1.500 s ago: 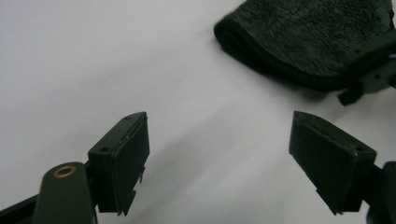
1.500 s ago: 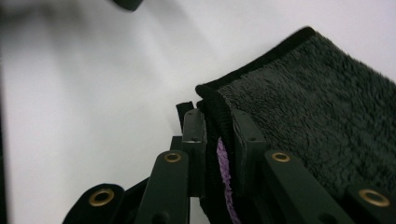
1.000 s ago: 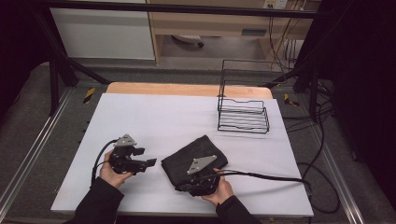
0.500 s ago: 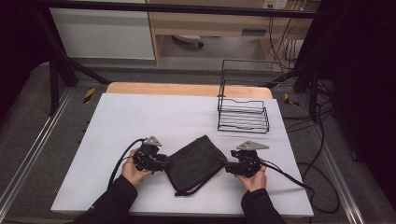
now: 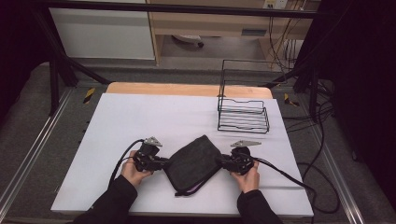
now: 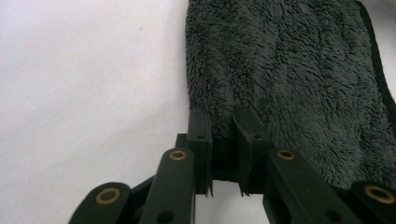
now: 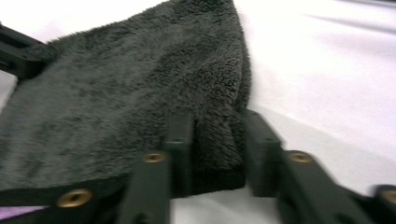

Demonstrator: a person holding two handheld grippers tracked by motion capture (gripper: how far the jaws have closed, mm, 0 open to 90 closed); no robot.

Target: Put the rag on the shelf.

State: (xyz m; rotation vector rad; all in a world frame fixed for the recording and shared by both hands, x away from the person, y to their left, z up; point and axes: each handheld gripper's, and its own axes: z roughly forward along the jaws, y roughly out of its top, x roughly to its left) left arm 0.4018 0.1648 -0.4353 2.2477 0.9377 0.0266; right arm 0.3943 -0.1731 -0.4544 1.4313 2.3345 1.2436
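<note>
A dark grey fluffy towel [image 5: 194, 163] lies folded on the white table [image 5: 140, 116], one corner pointing left and one right. My left gripper [image 5: 163, 164] is at the left corner; in the left gripper view its jaws [image 6: 223, 126] have just closed and pinch the towel's [image 6: 289, 70] edge. My right gripper [image 5: 219, 162] is at the right corner. Its jaws [image 7: 217, 119] have just been closing and press on the thick folded corner of the towel [image 7: 140, 70] between them. A thin cord trails from the towel's near edge.
A black wire rack [image 5: 243, 112] stands at the back right of the table. Cables run from both grippers, the right one off the table's right side. A wooden strip [image 5: 187, 88] borders the far edge. Bare table lies left and behind the towel.
My left gripper moved right to the towel's left corner. The right one left the towel's near edge for its right corner. Both jaw pairs have narrowed onto the cloth.
</note>
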